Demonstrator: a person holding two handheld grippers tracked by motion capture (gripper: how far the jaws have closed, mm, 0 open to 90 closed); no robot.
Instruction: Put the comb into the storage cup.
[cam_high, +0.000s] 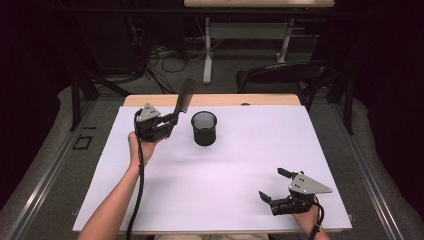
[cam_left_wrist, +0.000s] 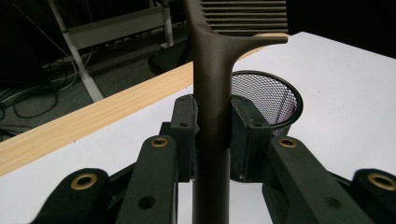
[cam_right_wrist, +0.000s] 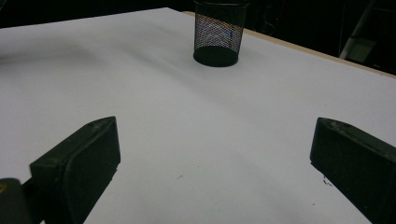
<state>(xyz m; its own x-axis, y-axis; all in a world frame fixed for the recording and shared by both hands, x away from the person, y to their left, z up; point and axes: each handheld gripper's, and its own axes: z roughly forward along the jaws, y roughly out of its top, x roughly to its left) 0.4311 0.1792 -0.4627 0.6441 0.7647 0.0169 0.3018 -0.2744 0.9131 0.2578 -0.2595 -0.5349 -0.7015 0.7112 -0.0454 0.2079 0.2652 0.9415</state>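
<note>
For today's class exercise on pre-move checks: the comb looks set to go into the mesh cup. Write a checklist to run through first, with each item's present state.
1. Left claw shut on the comb handle: ok.
2. Comb lifted off the table: ok.
3. Mesh cup upright, mouth open: ok.
4. Cup looks empty: ok.
5. Comb directly above the cup: not ok, it is beside it.
6. Right claw open, away from the cup: ok.
</note>
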